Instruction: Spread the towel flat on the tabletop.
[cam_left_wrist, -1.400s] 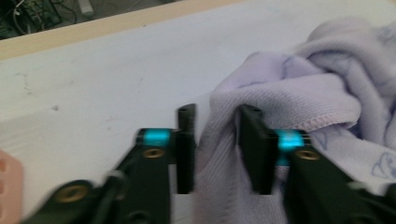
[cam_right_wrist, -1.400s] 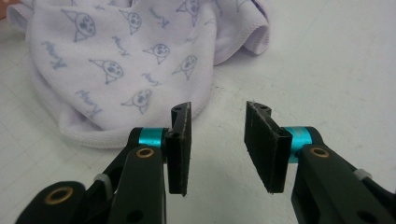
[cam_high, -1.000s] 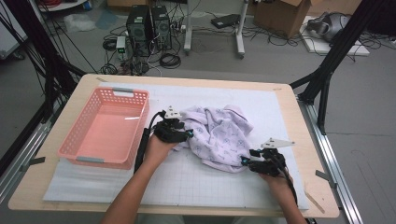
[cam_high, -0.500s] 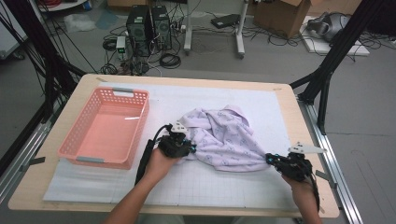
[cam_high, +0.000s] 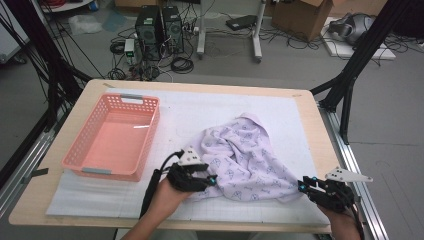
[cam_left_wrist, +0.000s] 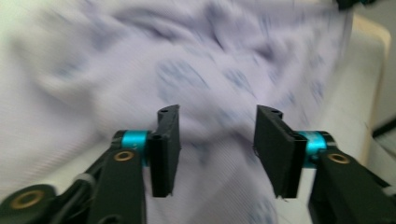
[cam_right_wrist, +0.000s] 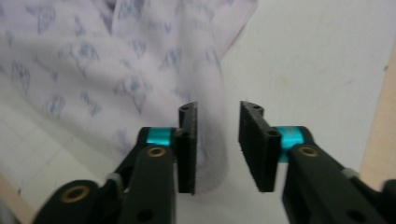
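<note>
High view: lilac patterned garment (cam_high: 245, 160) spread crumpled on the white mat (cam_high: 200, 112) of the counter (cam_high: 305, 107), right of the pink basket (cam_high: 112, 135). Left claw (cam_high: 212, 180) at the cloth's near-left edge, right claw (cam_high: 302, 185) at its near-right corner, close to the counter's front edge.

Left gripper view: left claw (cam_left_wrist: 217, 144) spread wide after just opening, pads off the fabric beneath, nothing gripped.

Right gripper view: right claw (cam_right_wrist: 217, 144) partly apart, just reopened, a fold of hem between the pads yet not pinched.

Likely trouble: hem slipping free on a pull, or cloth dragged over the near edge. Plenty of open mat behind the garment; little room in front.
</note>
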